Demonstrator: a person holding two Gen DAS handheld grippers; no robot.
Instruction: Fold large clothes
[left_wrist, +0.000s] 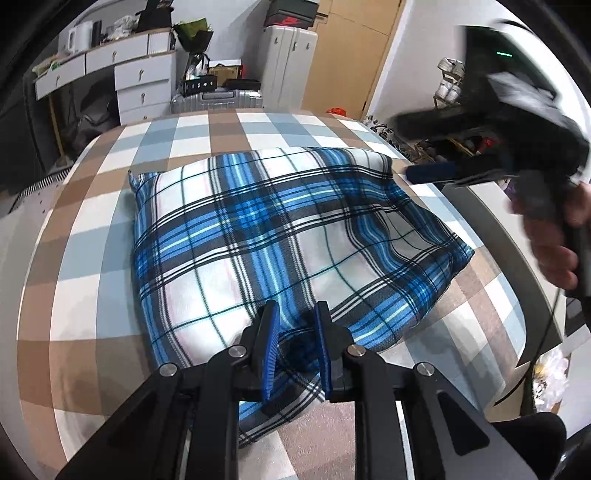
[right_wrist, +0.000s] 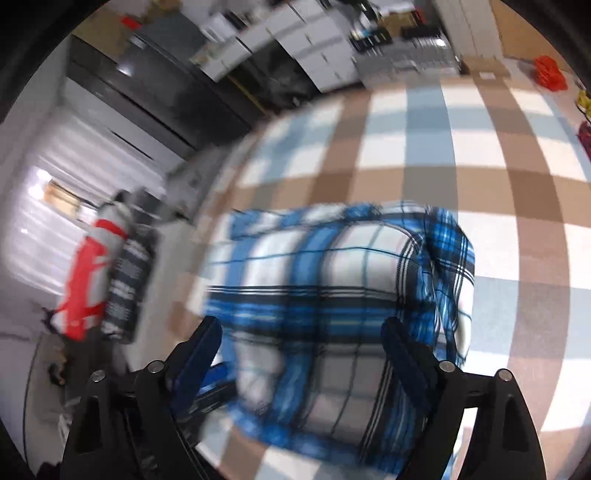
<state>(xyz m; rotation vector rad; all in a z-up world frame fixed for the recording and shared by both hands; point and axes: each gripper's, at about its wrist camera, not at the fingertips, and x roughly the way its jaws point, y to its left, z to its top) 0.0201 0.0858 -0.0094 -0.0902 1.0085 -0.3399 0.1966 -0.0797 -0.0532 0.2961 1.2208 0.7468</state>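
A blue, white and black plaid garment (left_wrist: 280, 236) lies folded into a thick rectangle on the checked bed cover (left_wrist: 85, 251). My left gripper (left_wrist: 295, 332) is at its near edge, jaws narrowly apart with a fold of the plaid cloth between the blue pads (left_wrist: 269, 347). My right gripper (left_wrist: 417, 147) is blurred at the far right corner of the garment, jaws apart and empty. In the right wrist view the garment (right_wrist: 332, 295) lies between the wide-open fingers of the right gripper (right_wrist: 301, 332), which hold nothing.
The bed cover (right_wrist: 480, 147) has brown, blue and white squares. White drawers (left_wrist: 140, 85), a silver suitcase (left_wrist: 214, 99) and a white cabinet (left_wrist: 288, 62) stand beyond the bed. Red and dark bottles (right_wrist: 107, 280) stand left of the bed. Shoes (left_wrist: 450, 81) sit at right.
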